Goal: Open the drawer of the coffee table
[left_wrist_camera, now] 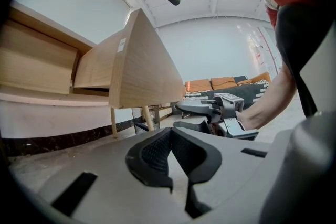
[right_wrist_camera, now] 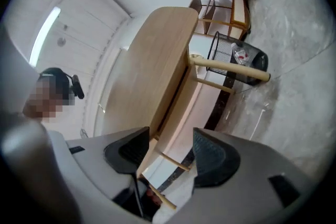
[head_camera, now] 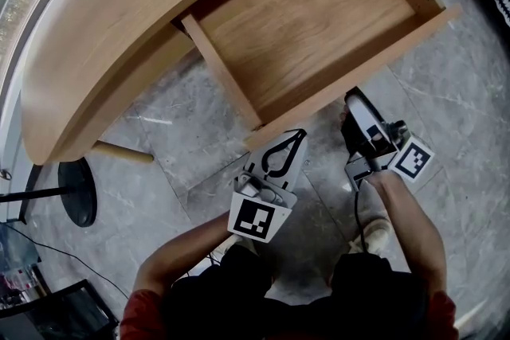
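Hovering just beside the front panel of the pulled-out drawer [head_camera: 303,28], the left hand-held gripper [head_camera: 285,154] has its two dark pads pressed together with nothing between them, as the left gripper view [left_wrist_camera: 170,136] shows. The right hand-held gripper [head_camera: 358,111] sits a little further along the same front panel [head_camera: 351,80], its jaws standing apart and empty; in the right gripper view [right_wrist_camera: 168,147] only the underside of the furniture shows through the gap. A hand [head_camera: 384,181] grips the right tool from behind, on the side away from the drawer.

The drawer stands open from under the curved wooden tabletop [head_camera: 119,20] of the coffee table, and its pale wood bottom lies bare. Below the drawer spreads a grey marbled floor [head_camera: 175,131]. A round wooden leg [head_camera: 123,154] slants down from the tabletop well to the left of the drawer in the head view, with a black disc-shaped stand base [head_camera: 78,191] on the floor near it. Beyond the drawer in the left gripper view sits an orange sofa [left_wrist_camera: 223,83]; the right gripper view shows a black wire basket [right_wrist_camera: 236,55] on the floor past the table.
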A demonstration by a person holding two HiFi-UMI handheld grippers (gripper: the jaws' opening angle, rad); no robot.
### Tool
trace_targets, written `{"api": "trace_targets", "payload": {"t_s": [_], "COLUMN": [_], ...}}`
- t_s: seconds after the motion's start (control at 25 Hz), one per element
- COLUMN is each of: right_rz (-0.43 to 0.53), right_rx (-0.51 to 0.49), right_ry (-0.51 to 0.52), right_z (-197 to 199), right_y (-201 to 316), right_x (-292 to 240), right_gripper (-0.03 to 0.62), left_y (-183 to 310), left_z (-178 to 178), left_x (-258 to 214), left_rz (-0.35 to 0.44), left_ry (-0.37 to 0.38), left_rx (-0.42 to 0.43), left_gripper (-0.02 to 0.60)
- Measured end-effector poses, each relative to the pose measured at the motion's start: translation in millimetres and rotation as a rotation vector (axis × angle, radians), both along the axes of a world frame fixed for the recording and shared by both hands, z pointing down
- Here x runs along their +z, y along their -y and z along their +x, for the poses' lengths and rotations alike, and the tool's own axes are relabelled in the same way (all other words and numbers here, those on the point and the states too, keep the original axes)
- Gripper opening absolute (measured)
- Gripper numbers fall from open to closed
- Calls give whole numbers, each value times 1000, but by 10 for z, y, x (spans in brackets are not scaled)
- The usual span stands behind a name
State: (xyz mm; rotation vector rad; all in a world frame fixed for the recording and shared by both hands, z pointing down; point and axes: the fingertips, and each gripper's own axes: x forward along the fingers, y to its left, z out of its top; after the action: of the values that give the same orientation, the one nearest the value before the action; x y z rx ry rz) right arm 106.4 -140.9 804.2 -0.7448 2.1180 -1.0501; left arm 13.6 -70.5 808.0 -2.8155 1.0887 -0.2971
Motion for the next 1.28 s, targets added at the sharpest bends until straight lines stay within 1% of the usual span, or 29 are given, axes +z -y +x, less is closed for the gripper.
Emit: {"api": "trace_targets", "payload": {"t_s": [0.08, 0.2, 0.28, 0.32, 0.4, 0.52, 0.56, 0.6, 0.64, 0.72, 0.88, 1.04, 1.16, 1.28], "right_rz": [-14, -38, -38, -27, 6, 77, 115, 151, 179, 214, 270, 248, 225, 230], "right_rx": [27, 71, 90, 104, 167, 319, 347, 356, 352, 331, 317, 307, 316, 316], "right_ry": [-95, -216, -308, -371, -550, -898, -981, -1030, -1051, -1062, -1046, -1070, -1050, -1056], "right_z": [4, 40, 54, 54, 74, 146, 133, 99, 52, -53, -170, -161, -152, -155], "right_y": [-66, -188, -291, -334, -399, -496, -538, -580, -614, -645, -648, -654, -651, -650], "right_x": [127, 271, 364, 404, 479, 554, 549, 538, 528, 512, 470, 505, 515, 524], "right_gripper": [235, 235, 233, 233, 235, 230, 225, 222, 222, 222, 222, 222, 222, 221], "left_y": [20, 30, 18, 17, 20, 9, -4, -21, -36, -48, -34, -26, -24, -19], "left_z": [-33, -54, -57, -69, -103, -137, -139, -137, -133, -131, -152, -167, -170, -174], "left_x": [20, 91, 135, 156, 210, 276, 291, 305, 322, 355, 388, 385, 399, 401], "left_rz": [0, -24, -25, -24, -29, -39, -39, -38, -39, -45, -59, -61, -68, -65], "left_ry": [6, 16, 25, 28, 39, 56, 60, 63, 64, 64, 63, 58, 58, 63], "left_rx": [-5, -19, -17, -17, -20, -23, -20, -16, -11, -8, -15, -22, -24, -22], "left_gripper": [8, 8, 8, 8, 8, 8, 7, 8, 8, 8, 8, 8, 8, 8]}}
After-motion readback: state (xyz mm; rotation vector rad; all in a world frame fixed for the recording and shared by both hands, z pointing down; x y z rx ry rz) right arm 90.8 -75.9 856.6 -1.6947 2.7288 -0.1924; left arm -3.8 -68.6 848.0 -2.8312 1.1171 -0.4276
